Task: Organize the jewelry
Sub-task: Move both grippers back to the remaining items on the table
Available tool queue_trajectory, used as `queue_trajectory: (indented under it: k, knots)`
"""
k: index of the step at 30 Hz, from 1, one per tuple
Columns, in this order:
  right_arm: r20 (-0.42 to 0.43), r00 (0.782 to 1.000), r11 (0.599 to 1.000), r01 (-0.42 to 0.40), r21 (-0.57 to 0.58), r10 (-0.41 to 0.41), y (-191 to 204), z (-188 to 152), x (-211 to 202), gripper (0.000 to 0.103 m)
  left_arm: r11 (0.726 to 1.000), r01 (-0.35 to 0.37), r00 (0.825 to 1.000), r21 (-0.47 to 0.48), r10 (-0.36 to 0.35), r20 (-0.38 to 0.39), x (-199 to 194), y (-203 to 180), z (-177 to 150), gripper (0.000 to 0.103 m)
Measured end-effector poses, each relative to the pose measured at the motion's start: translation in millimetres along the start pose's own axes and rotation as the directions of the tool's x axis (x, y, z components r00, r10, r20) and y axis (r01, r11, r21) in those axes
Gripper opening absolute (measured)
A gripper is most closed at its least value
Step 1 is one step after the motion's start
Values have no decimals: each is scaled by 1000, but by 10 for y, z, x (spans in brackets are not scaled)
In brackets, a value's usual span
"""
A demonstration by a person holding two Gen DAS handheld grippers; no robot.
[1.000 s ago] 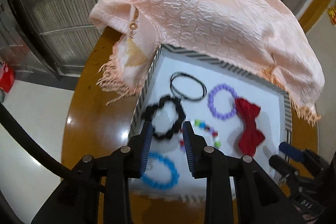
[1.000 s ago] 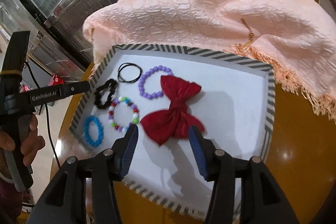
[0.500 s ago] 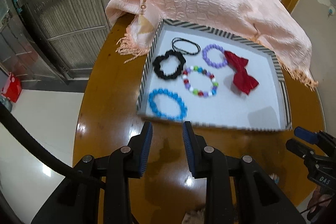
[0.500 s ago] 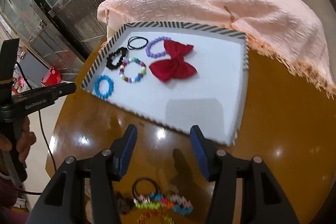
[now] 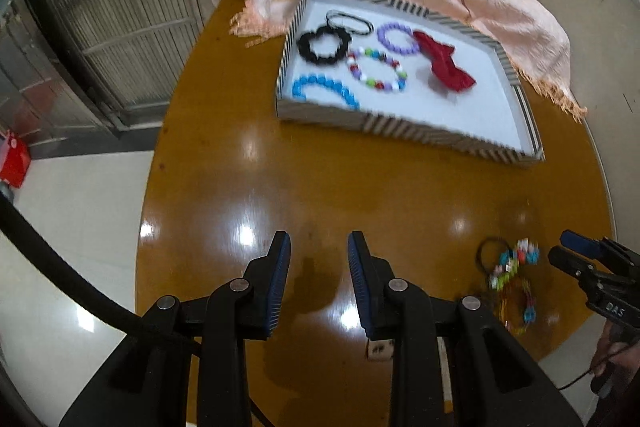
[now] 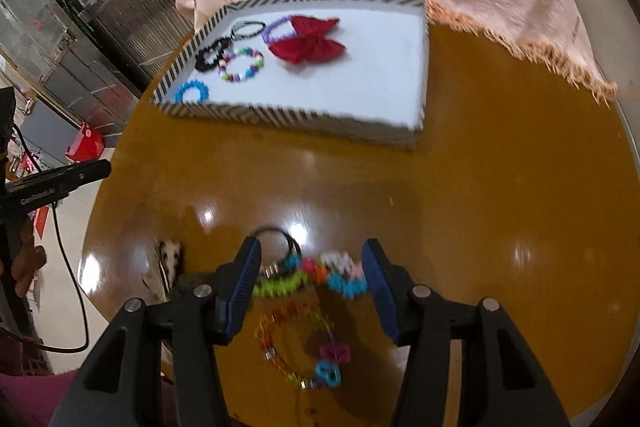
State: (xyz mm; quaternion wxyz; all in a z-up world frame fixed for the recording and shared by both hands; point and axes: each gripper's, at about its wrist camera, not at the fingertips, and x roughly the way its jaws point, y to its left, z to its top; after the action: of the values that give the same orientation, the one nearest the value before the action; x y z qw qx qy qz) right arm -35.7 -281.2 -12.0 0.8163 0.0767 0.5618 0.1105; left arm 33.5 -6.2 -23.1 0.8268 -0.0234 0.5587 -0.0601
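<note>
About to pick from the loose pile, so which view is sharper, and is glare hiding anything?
Both views are motion-blurred. In the right wrist view the loose pile smears between the open right gripper; in the left wrist view the tray edge smears. Glare spots dot the table, off the jewelry.

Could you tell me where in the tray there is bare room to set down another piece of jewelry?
The tray's right half is bare, from the red bow across to the right rim and down to the near rim. The far-left corner is crowded: black scrunchie, thin black band, purple bracelet, multicolored bracelet and blue bracelet lie close together.
</note>
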Motion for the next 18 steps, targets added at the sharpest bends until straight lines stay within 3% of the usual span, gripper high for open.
queue_trajectory:
  k: [10, 18]
  knots:
    - [-50, 999, 1000, 21, 12, -20, -42, -379, 43, 55, 998, 58, 997, 26, -57, -48, 27, -90, -246, 29]
    - [-18, 998, 998, 53, 33, -52, -115, -394, 77, 55, 992, 114, 991, 53, -110, -75, 68, -299, -227, 29]
